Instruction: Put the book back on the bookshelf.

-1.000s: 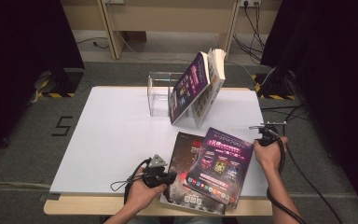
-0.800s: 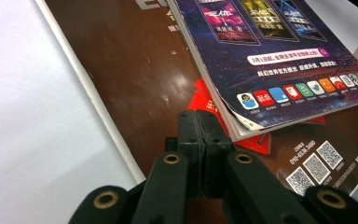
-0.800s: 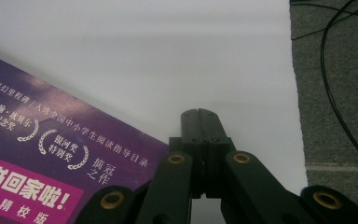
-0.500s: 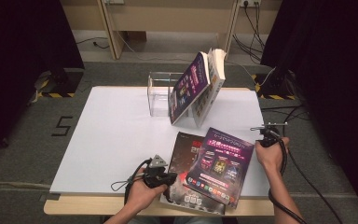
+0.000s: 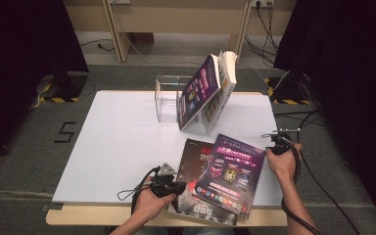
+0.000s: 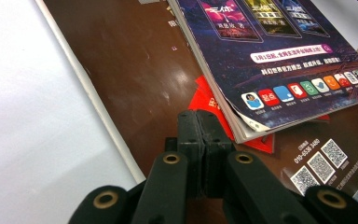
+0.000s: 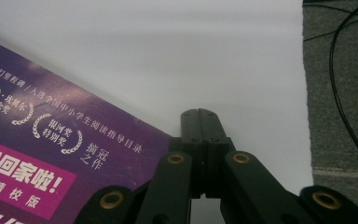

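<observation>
Two books lie at the table's front. A purple-covered book point(image 5: 231, 171) rests on top of a larger dark brown book point(image 5: 192, 161). My left gripper point(image 5: 180, 187) is at the dark book's left edge. In the left gripper view its jaws point(image 6: 204, 119) are shut with nothing between them, low over the brown cover point(image 6: 135, 79), close to the purple book's corner point(image 6: 279, 70). My right gripper point(image 5: 276, 142) sits at the purple book's far right corner. Its jaws point(image 7: 199, 115) are shut, beside the purple cover's edge point(image 7: 51, 154) and over the white table point(image 7: 168, 56).
At the back of the table a clear acrylic holder point(image 5: 168, 100) stands with a purple book point(image 5: 199, 93) and a thick book point(image 5: 226, 81) leaning against it. Cables point(image 5: 323, 191) trail on the grey floor to the right. The table's right edge point(image 7: 306, 116) is close to my right gripper.
</observation>
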`<state>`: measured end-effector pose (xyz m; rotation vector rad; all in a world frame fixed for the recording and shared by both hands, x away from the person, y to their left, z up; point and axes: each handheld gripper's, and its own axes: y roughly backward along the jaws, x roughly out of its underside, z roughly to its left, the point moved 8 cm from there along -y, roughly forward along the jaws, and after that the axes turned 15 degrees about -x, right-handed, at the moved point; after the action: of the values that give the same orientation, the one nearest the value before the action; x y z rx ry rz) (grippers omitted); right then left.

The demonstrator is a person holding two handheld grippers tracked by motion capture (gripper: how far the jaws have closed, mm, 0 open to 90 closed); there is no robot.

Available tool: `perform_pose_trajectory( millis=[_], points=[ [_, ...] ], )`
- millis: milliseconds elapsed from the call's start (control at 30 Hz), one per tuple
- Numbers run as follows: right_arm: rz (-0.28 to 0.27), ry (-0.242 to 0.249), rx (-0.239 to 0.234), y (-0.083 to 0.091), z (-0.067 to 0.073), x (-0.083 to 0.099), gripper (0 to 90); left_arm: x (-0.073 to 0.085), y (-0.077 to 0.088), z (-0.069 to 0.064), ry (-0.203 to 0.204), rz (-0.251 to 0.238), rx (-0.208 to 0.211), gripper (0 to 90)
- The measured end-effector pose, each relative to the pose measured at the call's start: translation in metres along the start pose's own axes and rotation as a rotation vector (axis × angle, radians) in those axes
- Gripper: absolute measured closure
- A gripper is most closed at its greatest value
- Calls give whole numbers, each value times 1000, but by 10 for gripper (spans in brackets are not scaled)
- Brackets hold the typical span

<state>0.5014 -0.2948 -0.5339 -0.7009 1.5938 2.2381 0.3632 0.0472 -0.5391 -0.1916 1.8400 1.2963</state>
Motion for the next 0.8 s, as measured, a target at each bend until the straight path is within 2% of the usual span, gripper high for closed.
perform_pose_trajectory(
  millis=[200,233,267,300,800],
  points=[
    [-1,7,-11,-3,9,1,900,0,1,1,-2,1,-3,880],
    [1,-22,-12,-3,13,2,900,0,1,1,-3,2,-4,880],
    [1,-28,-10,-4,14,2,900,0,1,1,-2,2,-4,880],
    [2,3,-11,-4,14,1,900,0,1,1,-2,3,-4,880],
    [23,28,-41,-10,48,10,900,0,0,3,11,6,-8,879]
  ],
)
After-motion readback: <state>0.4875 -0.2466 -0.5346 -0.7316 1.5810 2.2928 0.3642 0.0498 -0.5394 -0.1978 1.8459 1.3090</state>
